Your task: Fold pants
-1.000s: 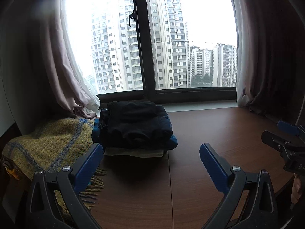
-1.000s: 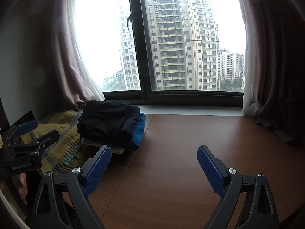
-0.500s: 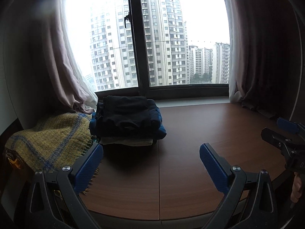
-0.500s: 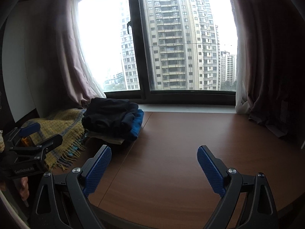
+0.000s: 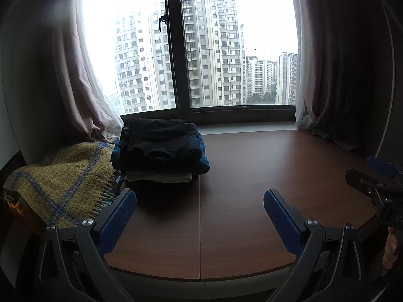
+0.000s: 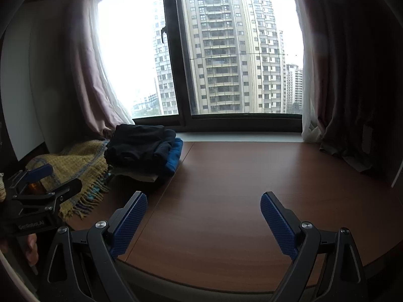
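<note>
A stack of folded clothes [image 5: 161, 148] lies at the back left of the brown wooden table [image 5: 264, 176], with black pants on top, a blue garment under them and a pale one at the bottom. The right wrist view shows the same stack of clothes [image 6: 143, 151] to the left. My left gripper [image 5: 200, 214] hangs open over the table's near edge, with nothing between its blue pads. Equally wide open and empty is my right gripper [image 6: 204, 216], level with it. Each gripper appears at the edge of the other's view.
A yellow woven blanket with blue stripes [image 5: 60, 178] lies left of the stack. Curtains [image 5: 335, 63] hang at both sides of a large window [image 5: 226, 50] behind the table. A hand [image 5: 390, 246] holds the right gripper's handle.
Both grippers have drawn back from the stack toward the table's near edge, which now shows in both views. Their jaws stayed open and empty.
</note>
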`<action>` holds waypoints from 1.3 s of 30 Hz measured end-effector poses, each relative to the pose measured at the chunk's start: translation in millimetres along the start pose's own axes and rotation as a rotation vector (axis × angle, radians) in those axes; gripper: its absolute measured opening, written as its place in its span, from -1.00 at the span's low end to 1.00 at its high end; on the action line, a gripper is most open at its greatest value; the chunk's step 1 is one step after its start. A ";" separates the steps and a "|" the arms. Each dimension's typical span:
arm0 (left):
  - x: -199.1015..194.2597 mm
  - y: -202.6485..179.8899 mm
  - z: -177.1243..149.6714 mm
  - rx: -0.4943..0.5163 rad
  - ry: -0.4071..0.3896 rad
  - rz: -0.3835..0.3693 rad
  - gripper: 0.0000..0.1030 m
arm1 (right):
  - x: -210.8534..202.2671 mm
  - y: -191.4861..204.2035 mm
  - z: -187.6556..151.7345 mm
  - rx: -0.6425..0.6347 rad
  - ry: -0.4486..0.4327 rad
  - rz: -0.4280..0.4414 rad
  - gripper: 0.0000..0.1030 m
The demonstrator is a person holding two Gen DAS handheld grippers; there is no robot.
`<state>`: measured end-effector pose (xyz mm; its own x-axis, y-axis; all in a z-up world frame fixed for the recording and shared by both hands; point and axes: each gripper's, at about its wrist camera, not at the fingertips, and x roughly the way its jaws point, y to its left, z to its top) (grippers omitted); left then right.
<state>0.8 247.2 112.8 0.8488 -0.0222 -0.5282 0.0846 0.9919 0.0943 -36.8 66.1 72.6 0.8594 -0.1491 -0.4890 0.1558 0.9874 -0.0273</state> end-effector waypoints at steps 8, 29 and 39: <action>-5.7 -1.4 -2.7 0.007 -0.008 -0.006 1.00 | -7.9 -0.7 -2.8 -0.005 -0.003 -0.008 0.80; -10.0 -6.0 -4.8 0.011 0.004 0.018 1.00 | -15.0 -0.3 -6.7 -0.013 -0.009 -0.009 0.80; -11.5 -7.9 -4.1 0.017 -0.001 0.019 1.00 | -16.5 -2.4 -7.3 -0.011 -0.009 -0.011 0.80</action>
<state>-11.8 240.1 114.7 0.8510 -0.0038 -0.5252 0.0777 0.9899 0.1187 -55.0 66.5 74.4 0.8620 -0.1607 -0.4807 0.1603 0.9862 -0.0422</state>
